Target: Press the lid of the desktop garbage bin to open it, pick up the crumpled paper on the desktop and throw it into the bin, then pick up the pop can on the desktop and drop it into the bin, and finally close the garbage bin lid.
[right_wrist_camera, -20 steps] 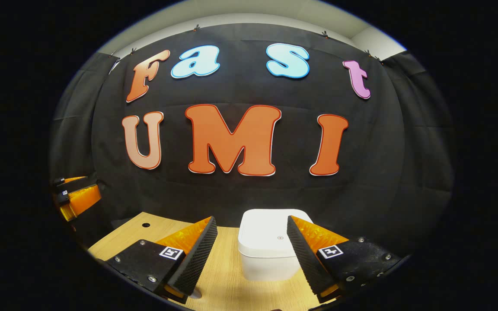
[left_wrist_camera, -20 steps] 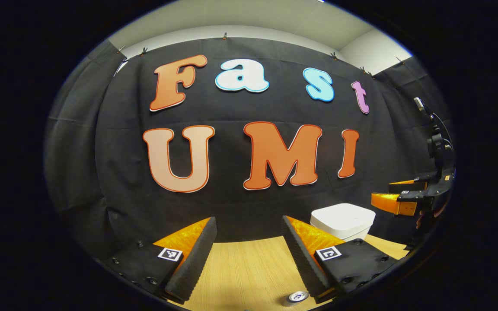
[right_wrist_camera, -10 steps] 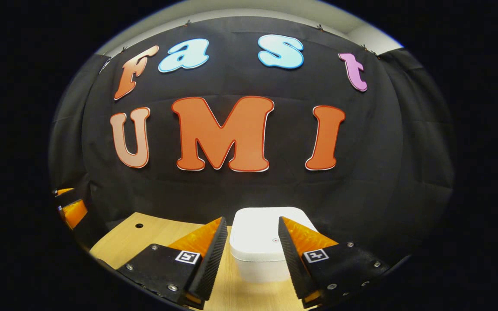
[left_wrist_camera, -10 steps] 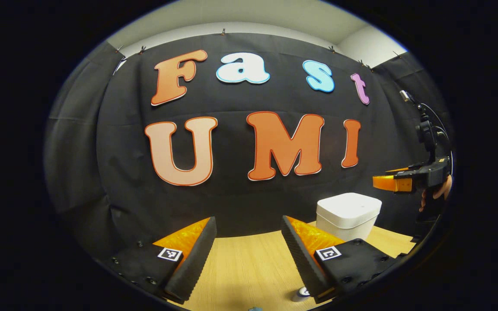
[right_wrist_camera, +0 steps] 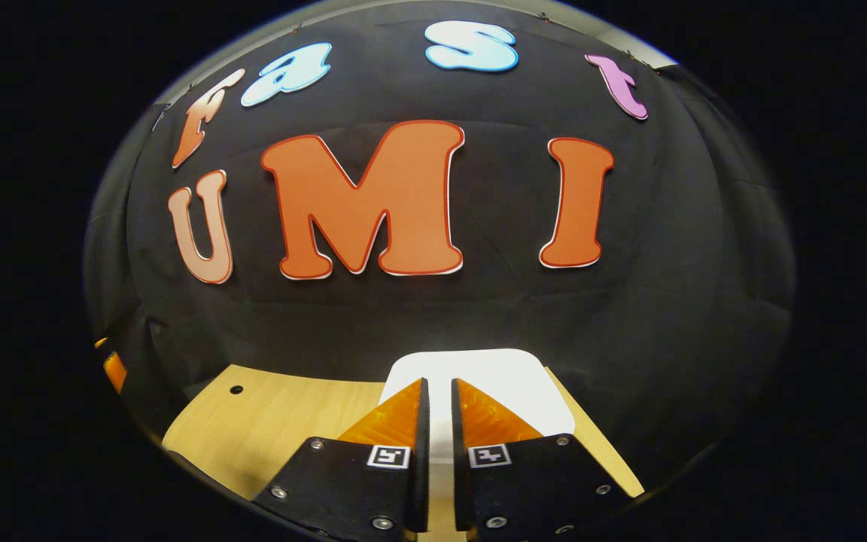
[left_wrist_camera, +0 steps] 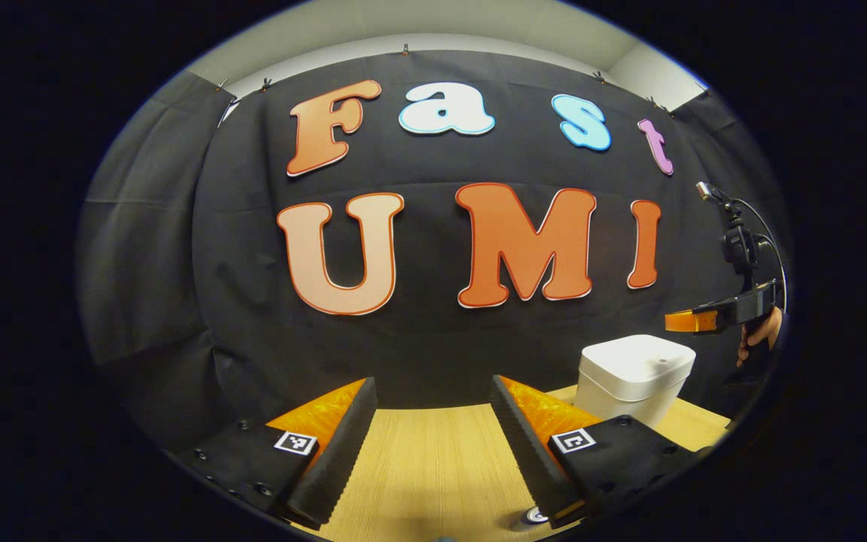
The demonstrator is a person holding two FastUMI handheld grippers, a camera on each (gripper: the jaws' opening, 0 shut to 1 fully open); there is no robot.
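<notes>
My right gripper (right_wrist_camera: 433, 399) hangs over the white bin (right_wrist_camera: 524, 384), fingers drawn nearly together with a thin slit between them and nothing held in it. The bin's lid (right_wrist_camera: 494, 373) is down and flat; it lies straight ahead and below my fingertips. From the left gripper view the same gripper (left_wrist_camera: 678, 322) sits above the lid with a gap of dark wall between them, so it is not touching. A hand (left_wrist_camera: 761, 335) shows behind it on the handle.

My left gripper (left_wrist_camera: 433, 406) is wide open and empty, held low over the wooden desk (left_wrist_camera: 433, 459). The bin (left_wrist_camera: 633, 380) stands ahead and off to the right of its fingers, near the back edge of the desk by the black wall (left_wrist_camera: 238, 301).

The can (left_wrist_camera: 533, 515) is just under my left gripper's right finger, only a bit of its top showing at the bottom edge. A small bluish scrap (left_wrist_camera: 442, 538) sits at the very bottom between the fingers; too little shows to say what it is.

In the right gripper view a small round hole (right_wrist_camera: 235, 390) marks the desk well left of my fingers
</notes>
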